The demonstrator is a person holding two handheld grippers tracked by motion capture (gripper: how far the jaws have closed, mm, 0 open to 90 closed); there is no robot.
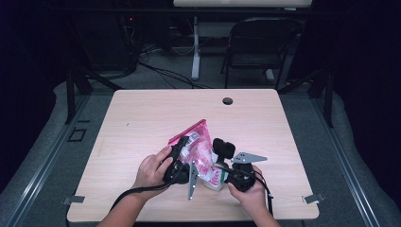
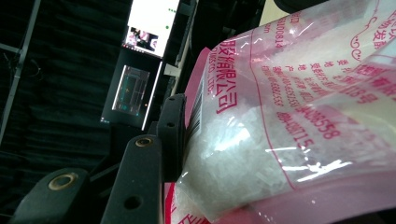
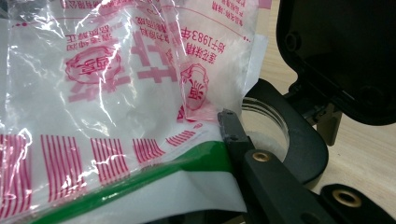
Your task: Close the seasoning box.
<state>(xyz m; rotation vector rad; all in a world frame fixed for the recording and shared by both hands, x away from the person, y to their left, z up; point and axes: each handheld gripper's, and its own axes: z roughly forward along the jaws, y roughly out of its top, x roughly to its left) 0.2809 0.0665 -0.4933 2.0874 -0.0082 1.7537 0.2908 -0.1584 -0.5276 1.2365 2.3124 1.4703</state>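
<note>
Dark room behind a pale wood tabletop [image 1: 142, 118] with a cable hole at its far edge; a folding chair [image 1: 257, 42] stood beyond it. Near the front edge, both hands held a bag [image 1: 201, 142] up between the two grippers, its pink top corner raised and tilted away from the person, its lower end close to the tabletop.

Left gripper [image 1: 182, 153]: fingers [image 2: 172, 135] part-closed and pressed on the bag's side edge, as the left gripper view showed one pad flat against the film. Right gripper [image 1: 222, 177]: fingers [image 3: 229, 128] closed tight on the bag's lower corner, by the green-and-white strip.

We judged the step in hand to be holding the bag taut between the two grips, perhaps to open or turn it. To do this well, we would keep both grips on film only, not on the contents, and pull apart gently and evenly; the thin plastic looked likely to slip or tear at the pinched corner. Keeping the open end uppermost would guard against spilling.

The bag: clear, crinkled plastic with pink borders and red printed characters, numbers and a round emblem, a row of red bars low down. Inside, white coarse crystals, loosely filling it. Glare streaked the film.
</note>
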